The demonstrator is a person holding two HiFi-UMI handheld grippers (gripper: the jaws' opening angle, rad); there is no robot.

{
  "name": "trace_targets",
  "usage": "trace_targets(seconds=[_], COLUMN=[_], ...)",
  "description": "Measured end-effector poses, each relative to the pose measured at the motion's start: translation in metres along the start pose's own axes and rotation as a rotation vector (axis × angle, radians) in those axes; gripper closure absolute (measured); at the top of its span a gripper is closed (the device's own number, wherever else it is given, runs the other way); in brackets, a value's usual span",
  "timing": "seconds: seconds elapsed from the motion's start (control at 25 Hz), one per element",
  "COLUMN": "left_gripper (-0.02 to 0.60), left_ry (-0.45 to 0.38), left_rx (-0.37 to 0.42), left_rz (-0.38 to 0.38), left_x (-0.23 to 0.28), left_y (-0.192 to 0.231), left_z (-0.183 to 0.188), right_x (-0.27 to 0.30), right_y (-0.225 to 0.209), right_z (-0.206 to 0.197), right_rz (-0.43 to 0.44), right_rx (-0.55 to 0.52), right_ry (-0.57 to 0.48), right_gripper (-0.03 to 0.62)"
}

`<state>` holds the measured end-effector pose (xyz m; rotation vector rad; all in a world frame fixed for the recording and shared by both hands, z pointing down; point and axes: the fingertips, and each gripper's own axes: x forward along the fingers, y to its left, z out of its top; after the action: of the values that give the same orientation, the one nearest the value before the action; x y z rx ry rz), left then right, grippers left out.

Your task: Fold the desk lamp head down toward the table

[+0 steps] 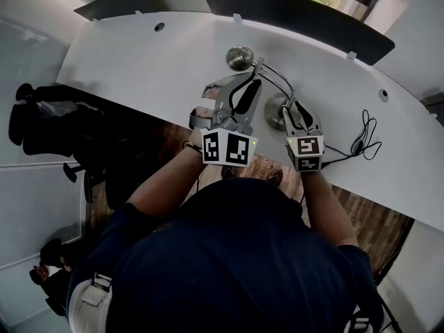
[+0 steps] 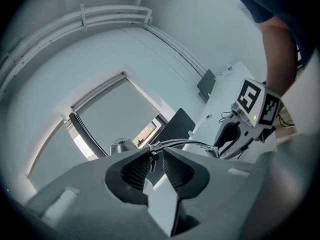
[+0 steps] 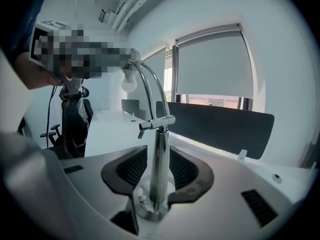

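**Both jaws at the lamp, head not yet lowered**

From the head view, we see the left gripper (image 1: pixel 244 89) at the curved lamp arm (image 1: pixel 272 75) and the right gripper (image 1: pixel 295 113) at the base; the lamp head (image 1: pixel 240 57) lies beyond the left jaws, over the desk (image 1: pixel 139 61).

In the left gripper view, our jaws stand slightly apart, with the thin arm rods (image 2: pixel 180 144) crossing their tips and the head (image 2: pixel 120 145) beyond them.

In the right gripper view, the parted jaws flank the upright post (image 3: pixel 160 134) without clamping it. We judge the left nearer the head.
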<state>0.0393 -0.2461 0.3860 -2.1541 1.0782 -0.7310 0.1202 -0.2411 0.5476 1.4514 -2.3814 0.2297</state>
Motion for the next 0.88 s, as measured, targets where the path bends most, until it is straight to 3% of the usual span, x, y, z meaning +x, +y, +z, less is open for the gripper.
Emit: trace_targets(seconds=[0.32, 0.44, 0.68, 0.88], left_gripper=[0.515, 0.538, 0.538, 0.538], left_ry=[0.019, 0.019, 0.014, 0.1], left_rx=[0.065, 0.053, -0.022, -0.202], left_rz=[0.036, 0.051, 0.034, -0.003], left_x=[0.002, 0.002, 0.001, 0.003], left_y=[0.001, 0.003, 0.005, 0.004], left_z=[-0.001, -0.003, -0.009, -0.05], right_x=[0.022, 0.025, 0.025, 0.025], right_y=[-0.003, -0.004, -0.004, -0.003], right_z=[-0.002, -0.001, -0.002, -0.002], right_rz=[-0.021, -0.022, -0.013, -0.01], right_rx=[-0.05, -0.036, -0.023, -0.025], right_ry=[0.001, -0.01, -0.013, -0.01], right_gripper=[0.462, 0.471, 0.474, 0.474])
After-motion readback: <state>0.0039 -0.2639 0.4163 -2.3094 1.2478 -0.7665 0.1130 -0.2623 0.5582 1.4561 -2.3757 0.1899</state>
